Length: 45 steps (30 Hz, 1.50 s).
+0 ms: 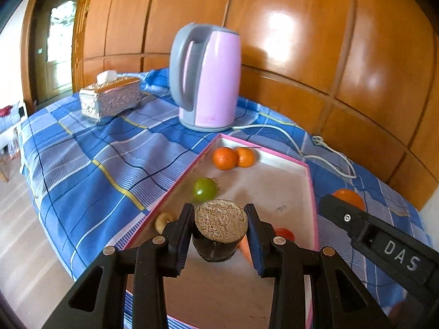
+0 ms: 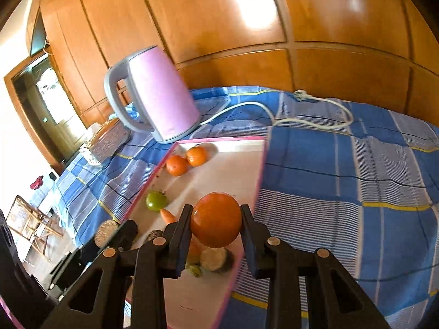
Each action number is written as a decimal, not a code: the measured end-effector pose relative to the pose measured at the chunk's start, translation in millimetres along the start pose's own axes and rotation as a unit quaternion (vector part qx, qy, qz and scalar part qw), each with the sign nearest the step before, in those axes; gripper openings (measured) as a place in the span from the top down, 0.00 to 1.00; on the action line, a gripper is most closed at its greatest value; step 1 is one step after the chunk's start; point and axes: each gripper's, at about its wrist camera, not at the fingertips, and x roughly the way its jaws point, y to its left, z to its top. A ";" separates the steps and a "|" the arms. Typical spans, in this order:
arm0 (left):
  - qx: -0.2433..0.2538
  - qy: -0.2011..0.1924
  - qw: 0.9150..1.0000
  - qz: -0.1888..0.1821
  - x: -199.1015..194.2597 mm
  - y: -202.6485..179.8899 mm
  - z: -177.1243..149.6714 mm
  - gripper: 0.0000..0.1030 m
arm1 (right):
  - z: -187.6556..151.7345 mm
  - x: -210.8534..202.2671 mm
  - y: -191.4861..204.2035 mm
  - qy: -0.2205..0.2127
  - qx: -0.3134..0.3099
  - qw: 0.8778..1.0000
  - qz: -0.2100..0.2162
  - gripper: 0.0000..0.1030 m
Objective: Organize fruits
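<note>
Two tools are both loaded above the pink-rimmed tray [image 1: 311, 181], which lies on the blue checked tabletop cloth [image 1: 90, 148]. Left tool [image 1: 221, 226] is clenched on a dark, stubby fruit piece with a pale, grainy cut face [image 1: 221, 219]; that cut face is turned up toward the camera, and the piece hangs over the tray's near half. Right tool [image 2: 216, 219] is clenched on a round orange fruit [image 2: 216, 219], held over the tray's right-hand rim. Tray floor lies below and ahead of both loads; in judgement, each need only travel down and forward. Already in the tray: two mandarins [image 1: 233, 157] at the far corner and a green tomato [image 1: 204, 189] by the left rim. Both tools point downward at a slant. Pink kettle [image 1: 205, 76] stands just beyond the tray.
</note>
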 end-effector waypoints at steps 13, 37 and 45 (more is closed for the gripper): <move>-0.025 0.013 1.000 0.009 18.4 7.6 4.1 0.54 | 13.1 40.2 7.4 0.027 0.007 1.000 0.014 0.64; 0.026 -0.061 0.998 0.022 -75.8 12.5 3.3 0.15 | -34.8 -53.1 7.0 -0.050 -0.001 0.996 -0.075 0.63; 0.050 -0.059 0.997 0.030 -99.1 18.2 -25.8 0.08 | -64.5 -65.5 8.4 -0.049 -0.015 0.992 -0.112 0.63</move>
